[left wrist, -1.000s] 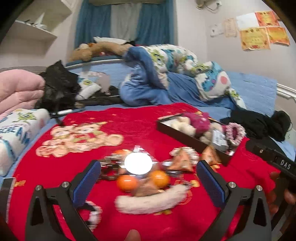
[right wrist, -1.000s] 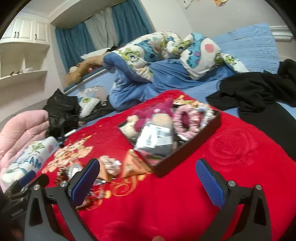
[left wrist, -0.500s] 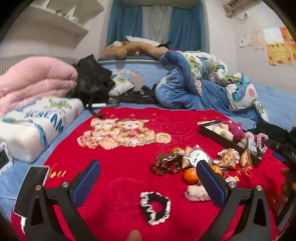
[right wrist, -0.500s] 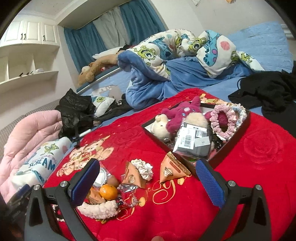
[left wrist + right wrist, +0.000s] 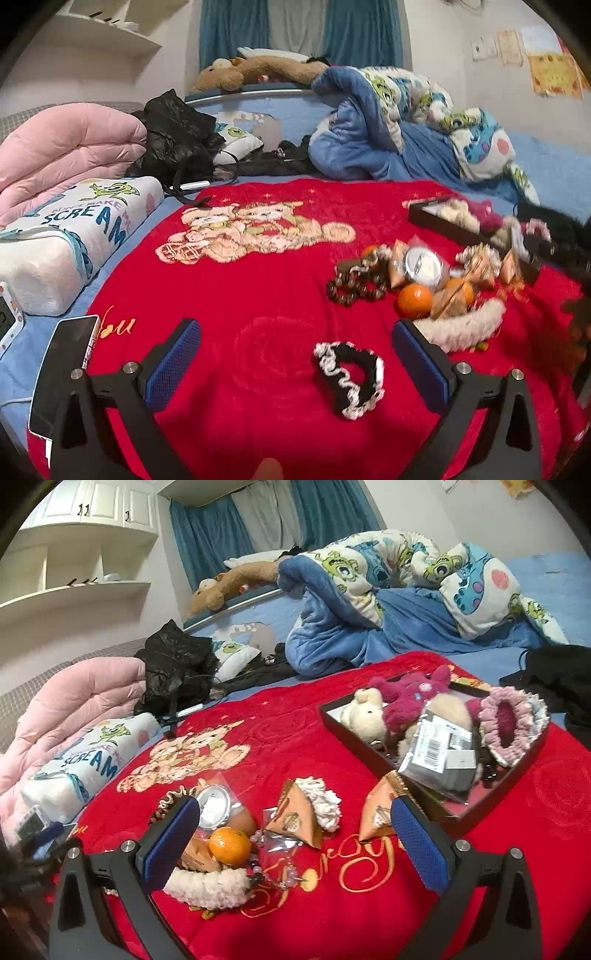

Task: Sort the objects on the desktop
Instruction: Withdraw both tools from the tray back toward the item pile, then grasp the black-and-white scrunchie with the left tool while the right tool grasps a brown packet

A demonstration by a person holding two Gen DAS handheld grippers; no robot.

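left gripper [image 5: 295, 360] swinging back, gaping empty over black-and-white ruffled scrunchie [image 5: 349, 380] | right gripper [image 5: 295, 843] retreating, spread, empty | black tray [image 5: 491, 797] awaiting more

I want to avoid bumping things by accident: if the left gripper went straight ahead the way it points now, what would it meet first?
Probably the black-and-white scrunchie, lying on the red blanket just ahead of the open left gripper, somewhat toward its right finger. Depth is hard to judge; dead centre it may meet only blanket.
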